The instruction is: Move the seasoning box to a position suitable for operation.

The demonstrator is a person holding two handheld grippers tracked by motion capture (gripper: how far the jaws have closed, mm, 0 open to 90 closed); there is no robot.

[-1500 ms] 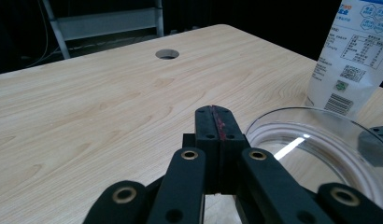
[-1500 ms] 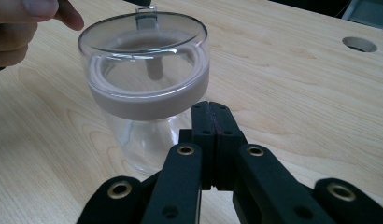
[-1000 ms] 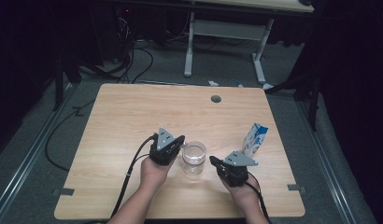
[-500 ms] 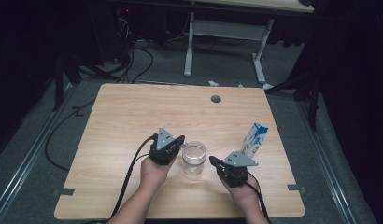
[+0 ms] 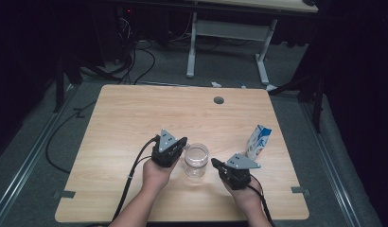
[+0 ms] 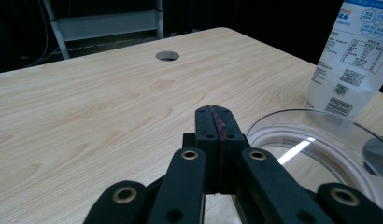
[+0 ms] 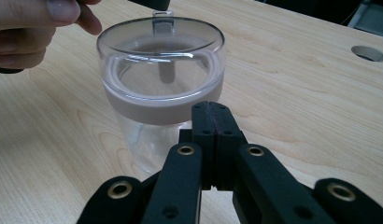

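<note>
A clear glass jar (image 5: 196, 160) with a lid stands upright near the front middle of the wooden table (image 5: 135, 118). Just left of the jar my left gripper (image 5: 183, 143) is shut, nothing between its fingers; in the left gripper view its tips (image 6: 214, 116) sit beside the jar's rim (image 6: 315, 140). My right gripper (image 5: 215, 163) is shut and empty, just right of the jar; in the right gripper view its tips (image 7: 210, 114) point at the jar (image 7: 159, 88). A small white and blue carton (image 5: 257, 141) stands upright at the right, also seen as the carton (image 6: 355, 56).
A round cable hole (image 5: 218, 100) lies near the table's far edge. Black cables trail from both grippers toward the front edge. Beyond the table stands another desk's white frame (image 5: 227, 42), with cables on the grey floor.
</note>
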